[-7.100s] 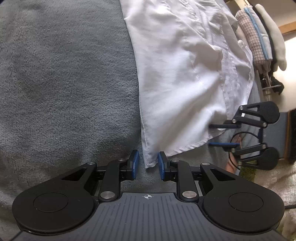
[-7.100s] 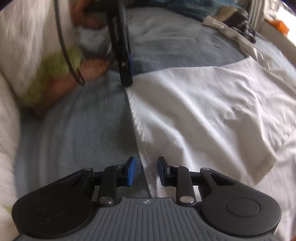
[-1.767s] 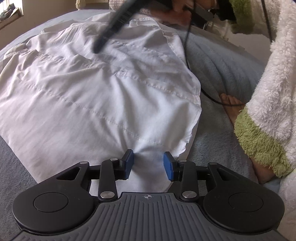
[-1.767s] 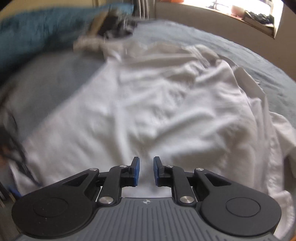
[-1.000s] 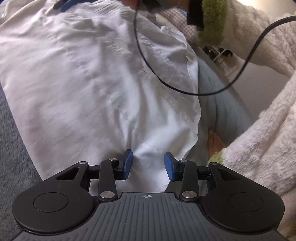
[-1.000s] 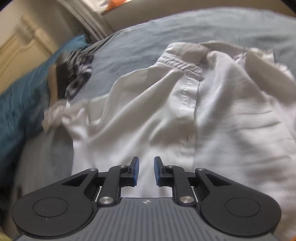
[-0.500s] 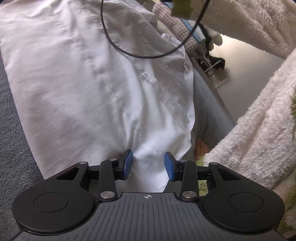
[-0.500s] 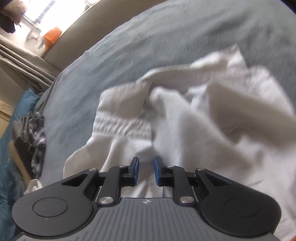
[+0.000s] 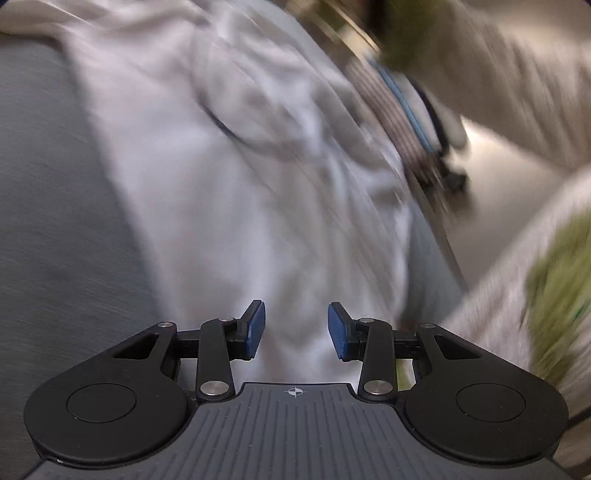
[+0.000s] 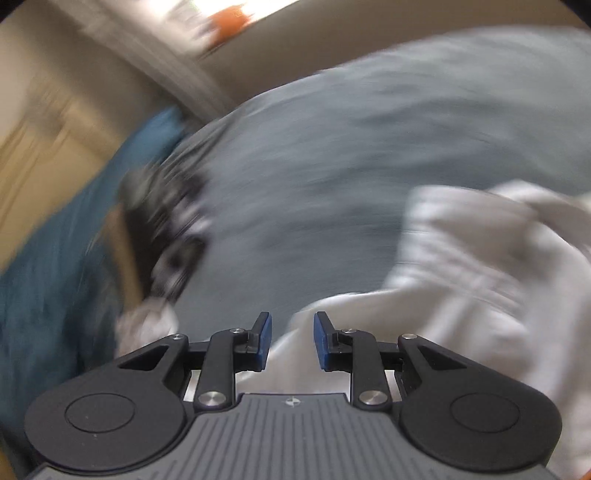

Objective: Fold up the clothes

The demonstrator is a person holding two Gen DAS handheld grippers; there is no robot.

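Shirt: white, spread over the grey blanket on the bed, creased and motion-blurred; in the right wrist view its rumpled part fills the lower right, one edge reaching in under the tool.
Left gripper: jaws apart, blue pads clear of each other; white cloth shows in the gap but lies below, and neither pad presses on it.
Right gripper: jaws opening, a modest gap between the pads; a shirt edge shows low in the gap, with no pad seen pinching it.
Blanket: grey, fuzzy, bare to the left of the shirt; in the right wrist view it stretches away above the shirt.
Sleeve: cream fleece with a green cuff, upper right of the left wrist view; more fleece with green at the right edge.
Checked cloth: striped, with a blue trim, just beyond the shirt's far side; too blurred to say what it is.
Teal cover: left of the right wrist view, beside the grey blanket.
Dark patterned item: black and white, lying where teal meets grey; too blurred to identify.
Orange object: on a bright sill at the top.
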